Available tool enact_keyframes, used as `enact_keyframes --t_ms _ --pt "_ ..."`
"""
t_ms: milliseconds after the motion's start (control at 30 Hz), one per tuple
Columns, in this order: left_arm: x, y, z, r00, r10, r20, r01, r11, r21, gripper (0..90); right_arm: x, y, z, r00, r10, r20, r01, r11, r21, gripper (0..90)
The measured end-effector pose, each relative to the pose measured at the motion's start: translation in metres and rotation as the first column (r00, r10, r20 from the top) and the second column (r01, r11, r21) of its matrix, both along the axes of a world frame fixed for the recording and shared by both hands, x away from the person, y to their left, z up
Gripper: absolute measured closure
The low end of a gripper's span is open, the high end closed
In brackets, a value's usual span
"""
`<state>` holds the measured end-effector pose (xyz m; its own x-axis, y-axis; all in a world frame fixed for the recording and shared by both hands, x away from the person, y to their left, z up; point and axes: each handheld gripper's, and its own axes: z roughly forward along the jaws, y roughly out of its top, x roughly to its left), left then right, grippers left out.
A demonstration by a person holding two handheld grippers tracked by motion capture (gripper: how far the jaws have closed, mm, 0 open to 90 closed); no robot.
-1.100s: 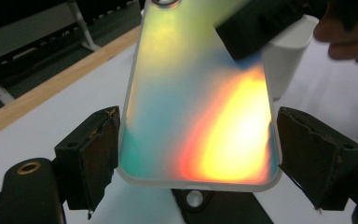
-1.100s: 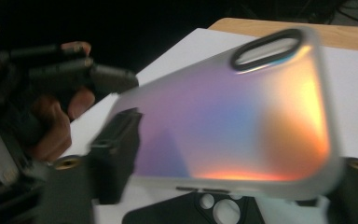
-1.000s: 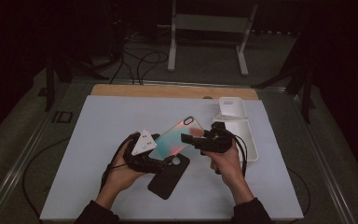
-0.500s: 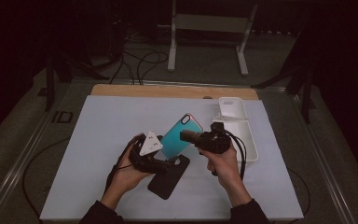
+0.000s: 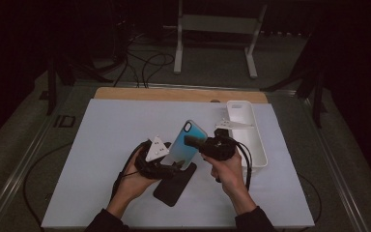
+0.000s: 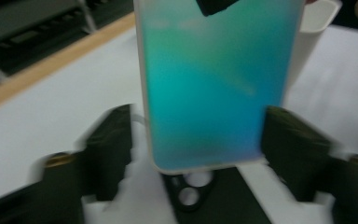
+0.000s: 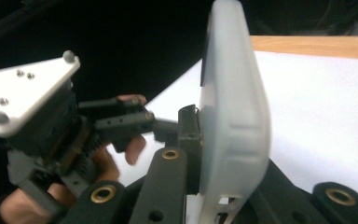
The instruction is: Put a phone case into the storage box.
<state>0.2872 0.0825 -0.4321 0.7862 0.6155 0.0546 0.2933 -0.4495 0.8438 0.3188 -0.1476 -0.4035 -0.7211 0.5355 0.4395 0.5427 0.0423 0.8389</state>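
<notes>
Dark floor with loose cables and a metal stand (image 5: 216, 36) lay behind the desk (image 5: 106, 130), which had a white top. On the desk, at the right, sat a long white tray (image 5: 251, 145). A black phone case (image 5: 174, 186) lay flat near the person's hands.

Above it stood a teal phone case (image 5: 187, 145), tilted up on its end. The right hand-held gripper (image 5: 195, 142) had just closed its jaws, and they pinched the teal phone case by its side edge. The left hand-held gripper (image 5: 166, 164) had its jaws spread wide on both sides of the case's bottom end; I could not tell if they touched it.

I think the teal phone case could slip or twist, because the pinch was only on a thin edge. It could then drop onto the black phone case below. The white tray stood close on the right and could get bumped.
</notes>
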Motion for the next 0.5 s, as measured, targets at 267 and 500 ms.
enact_keyframes --t_ms 267,500 --pt "0.002 0.010 -0.001 0.9964 -0.059 -0.062 0.056 0.9973 -0.049 17.3 0.000 -0.003 0.002 0.9984 0.039 0.040 -0.038 0.999 -0.023 87.4" --pt "0.002 0.019 -0.003 0.9777 -0.168 -0.127 0.153 0.9809 -0.120 11.3 -0.007 -0.004 0.013 0.9758 0.173 0.134 -0.166 0.984 -0.067 87.3"
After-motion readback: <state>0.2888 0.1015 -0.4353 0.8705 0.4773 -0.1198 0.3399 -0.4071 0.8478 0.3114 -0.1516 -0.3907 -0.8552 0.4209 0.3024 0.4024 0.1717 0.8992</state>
